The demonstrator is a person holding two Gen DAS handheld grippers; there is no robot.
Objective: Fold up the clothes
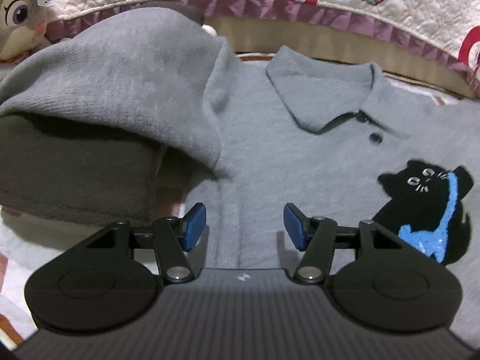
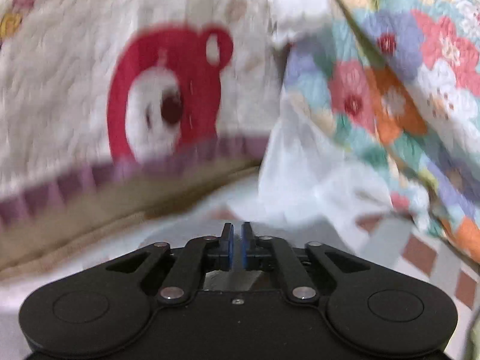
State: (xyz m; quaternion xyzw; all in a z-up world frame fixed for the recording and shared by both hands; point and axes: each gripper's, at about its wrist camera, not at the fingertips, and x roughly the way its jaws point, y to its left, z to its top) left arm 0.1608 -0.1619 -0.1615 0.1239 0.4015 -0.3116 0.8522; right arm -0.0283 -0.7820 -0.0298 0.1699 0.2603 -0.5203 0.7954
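Left wrist: left gripper point(image 1: 245, 225) spread wide over grey sweater point(image 1: 300, 162), right gripper point(image 2: 237, 247) clenched, empty.

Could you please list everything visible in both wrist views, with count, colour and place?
Polo sweater: one, grey, spread flat, one side folded over at left.
Cat patch: one, black and blue, on sweater's front.
Buttons: two, dark, below collar.
Plush toy: one, grey, upper left.
Bear quilt: one, cream and red, behind.
Floral quilt: one, multicoloured, right.
Left gripper: one, black, blue pads, open above sweater.
Right gripper: one, black, shut, empty.
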